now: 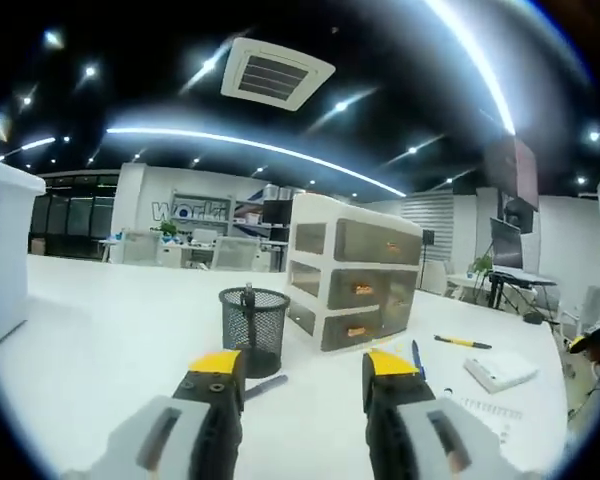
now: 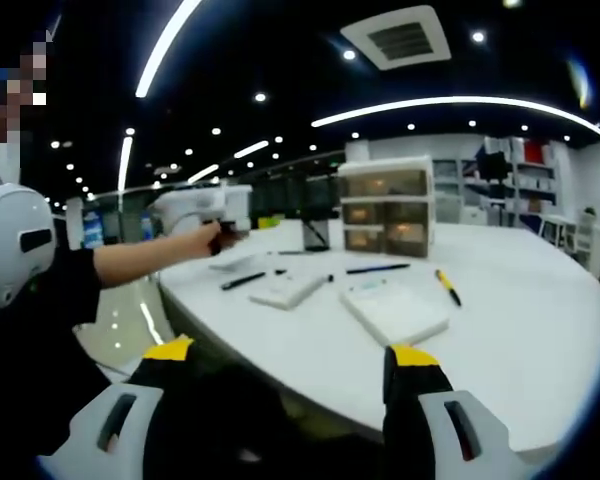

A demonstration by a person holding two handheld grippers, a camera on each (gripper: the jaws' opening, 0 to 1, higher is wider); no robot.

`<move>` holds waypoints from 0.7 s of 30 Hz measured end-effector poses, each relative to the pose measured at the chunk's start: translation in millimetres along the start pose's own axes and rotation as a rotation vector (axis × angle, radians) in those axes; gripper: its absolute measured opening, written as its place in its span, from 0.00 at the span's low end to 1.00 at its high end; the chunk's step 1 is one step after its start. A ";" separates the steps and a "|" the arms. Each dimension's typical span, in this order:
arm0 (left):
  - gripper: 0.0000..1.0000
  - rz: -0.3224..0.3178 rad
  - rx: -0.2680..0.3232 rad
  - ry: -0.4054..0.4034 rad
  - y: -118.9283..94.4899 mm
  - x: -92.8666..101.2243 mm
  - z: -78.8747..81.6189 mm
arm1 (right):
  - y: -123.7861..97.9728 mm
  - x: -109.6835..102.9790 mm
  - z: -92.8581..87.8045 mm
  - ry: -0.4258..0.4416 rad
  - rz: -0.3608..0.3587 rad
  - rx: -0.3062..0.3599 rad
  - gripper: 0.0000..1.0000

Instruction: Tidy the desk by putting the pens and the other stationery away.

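**White desk, stationery mostly loose**

Office lights and a ceiling vent hang over a broad white desk (image 1: 120,330) in an open-plan room, with shelves and other desks behind.

Most of the tidying looks undone. In the left gripper view a black mesh pen cup (image 1: 253,326) stands beside a white three-drawer plastic organiser (image 1: 352,270), drawers closed; something dark stands in the cup. A yellow-and-black pen (image 1: 462,342), a blue pen (image 1: 417,356) and a white flat pad (image 1: 500,370) lie loose on the desk. The right gripper view adds a black pen (image 2: 378,268) and a white notebook (image 2: 394,312) nearer the edge.

The left gripper (image 1: 305,378) hovers low over the desk, jaws apart, empty. The right gripper (image 2: 292,362) sits off the desk edge, jaws apart, empty.
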State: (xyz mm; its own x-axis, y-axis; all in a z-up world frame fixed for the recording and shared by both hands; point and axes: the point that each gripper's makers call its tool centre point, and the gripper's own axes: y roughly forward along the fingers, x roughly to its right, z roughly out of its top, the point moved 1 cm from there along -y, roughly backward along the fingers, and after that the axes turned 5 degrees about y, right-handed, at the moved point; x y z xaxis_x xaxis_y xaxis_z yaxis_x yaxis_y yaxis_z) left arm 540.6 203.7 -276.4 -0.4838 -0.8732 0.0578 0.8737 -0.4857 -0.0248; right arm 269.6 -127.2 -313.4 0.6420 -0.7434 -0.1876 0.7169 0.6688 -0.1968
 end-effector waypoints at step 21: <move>0.57 -0.057 -0.007 0.015 -72.5 29.2 -24.6 | 9.1 5.4 -3.0 0.008 -0.004 -0.013 0.71</move>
State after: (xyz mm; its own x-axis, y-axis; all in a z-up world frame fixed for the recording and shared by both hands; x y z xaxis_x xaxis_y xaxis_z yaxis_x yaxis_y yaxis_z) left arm 461.9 212.5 -297.4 -0.5338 -0.8444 0.0447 0.8442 -0.5352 -0.0290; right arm 278.8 -125.1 -319.1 0.6366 -0.7463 -0.1946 0.7160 0.6656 -0.2104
